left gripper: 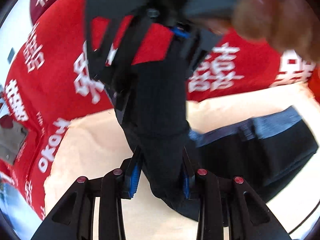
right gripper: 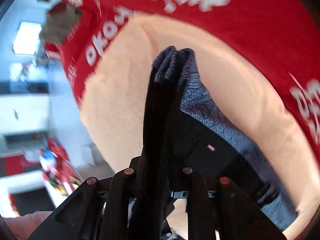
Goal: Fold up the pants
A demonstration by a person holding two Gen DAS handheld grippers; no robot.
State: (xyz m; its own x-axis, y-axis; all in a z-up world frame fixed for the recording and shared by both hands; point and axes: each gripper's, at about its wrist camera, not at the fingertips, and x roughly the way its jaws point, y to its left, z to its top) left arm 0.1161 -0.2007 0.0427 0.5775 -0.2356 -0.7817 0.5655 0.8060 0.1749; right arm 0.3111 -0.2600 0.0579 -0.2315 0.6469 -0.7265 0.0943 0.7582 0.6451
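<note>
The pants [left gripper: 160, 100] are black with a blue-grey inner lining. In the left wrist view my left gripper [left gripper: 160, 177] is shut on a bunched strip of the pants, which runs up to my right gripper [left gripper: 180, 33] at the top. A folded part [left gripper: 260, 146] lies on the pale tabletop [left gripper: 90, 150] at the right. In the right wrist view my right gripper [right gripper: 160, 172] is shut on the pants [right gripper: 160, 108], which hang over its fingers, the lining [right gripper: 200, 104] showing at the right.
A red cloth with white lettering [left gripper: 60, 50] borders the pale tabletop and also shows in the right wrist view [right gripper: 240, 20]. A person's hand [left gripper: 280, 16] is at the upper right of the left wrist view. Room clutter [right gripper: 54, 160] lies beyond the table's left edge.
</note>
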